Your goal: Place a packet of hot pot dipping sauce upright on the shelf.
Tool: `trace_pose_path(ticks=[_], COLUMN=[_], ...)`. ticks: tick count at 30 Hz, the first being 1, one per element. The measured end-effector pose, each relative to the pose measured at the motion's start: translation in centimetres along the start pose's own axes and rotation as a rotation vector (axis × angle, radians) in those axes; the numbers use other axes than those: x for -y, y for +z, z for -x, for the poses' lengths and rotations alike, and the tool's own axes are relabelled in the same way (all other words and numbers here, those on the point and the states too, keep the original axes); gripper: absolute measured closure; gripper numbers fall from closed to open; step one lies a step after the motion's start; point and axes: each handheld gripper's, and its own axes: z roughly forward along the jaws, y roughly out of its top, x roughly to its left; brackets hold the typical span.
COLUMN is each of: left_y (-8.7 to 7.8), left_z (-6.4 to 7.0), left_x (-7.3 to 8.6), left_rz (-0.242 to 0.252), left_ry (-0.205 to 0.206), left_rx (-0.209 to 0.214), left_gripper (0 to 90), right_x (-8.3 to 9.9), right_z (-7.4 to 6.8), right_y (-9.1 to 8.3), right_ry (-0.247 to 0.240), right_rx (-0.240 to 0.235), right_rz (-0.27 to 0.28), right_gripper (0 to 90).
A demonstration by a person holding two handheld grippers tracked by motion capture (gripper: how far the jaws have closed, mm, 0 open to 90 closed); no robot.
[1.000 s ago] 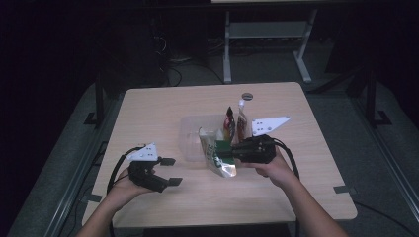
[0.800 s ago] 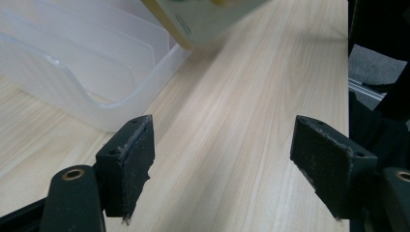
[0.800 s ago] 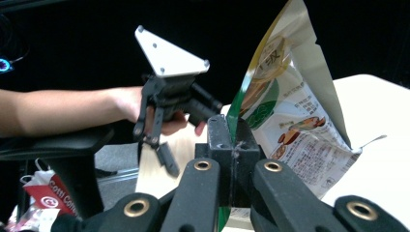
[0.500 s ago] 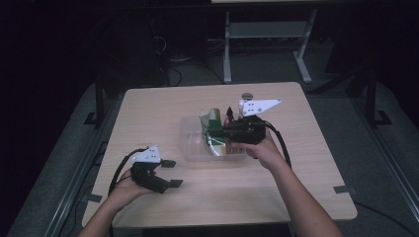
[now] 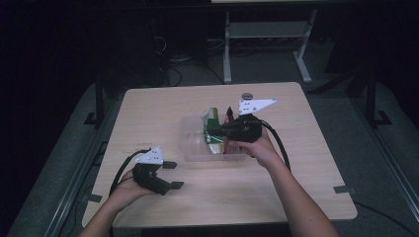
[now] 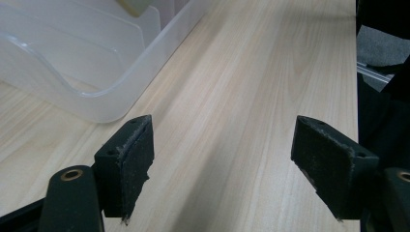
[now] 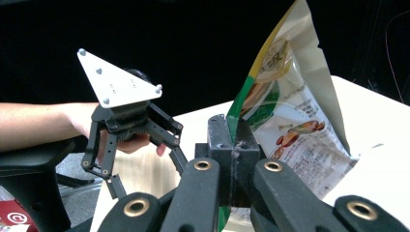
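Now: snack bag going into the bin

I'm pinching the snack bag (image 7: 285,121) by its edge w/ my right gripper (image 5: 223,131), jaws clamped tight, bag hanging upright, long axis vertical, over the clear plastic bin (image 5: 193,148). Bin's directly below the bag. My left gripper (image 5: 170,175) is idling wide open near the table (image 5: 148,108) front edge, well apart from it.

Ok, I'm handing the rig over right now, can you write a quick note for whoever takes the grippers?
Right gripper: shut on the edge of the green-and-clear printed snack bag, held over the clear plastic bin at the table's middle.
Left gripper: open, holding nothing, low over the pale wooden table near the bin's corner.
Done: bag gripped and brought above the bin.
Left: probably lower the bag into the bin and release it.
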Motion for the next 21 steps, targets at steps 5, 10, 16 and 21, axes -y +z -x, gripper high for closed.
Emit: trace_pose_path(ticks=[5, 10, 16, 21], left_y=[0.0, 0.0, 0.1, 0.2], left_z=[0.0, 0.0, 0.0, -0.1], left_x=[0.0, 0.0, 0.1, 0.1], left_rz=[-0.015, -0.012, -0.018, -0.023], left_ry=[0.004, 0.005, 0.006, 0.006], left_rx=[0.003, 0.007, 0.007, 0.009], left_gripper=[22.4, 21.9, 21.7, 21.7], right_x=[0.6, 1.5, 2.3, 2.5], right_z=[0.3, 0.6, 0.8, 0.9], right_y=[0.4, 1.3, 1.9, 1.9], right_ry=[0.011, 0.025, 0.036, 0.03], right_rx=[0.007, 0.021, 0.037, 0.066], right_rz=[-0.002, -0.04, -0.07, -0.083], right_gripper=[90.0, 90.0, 89.9, 88.9])
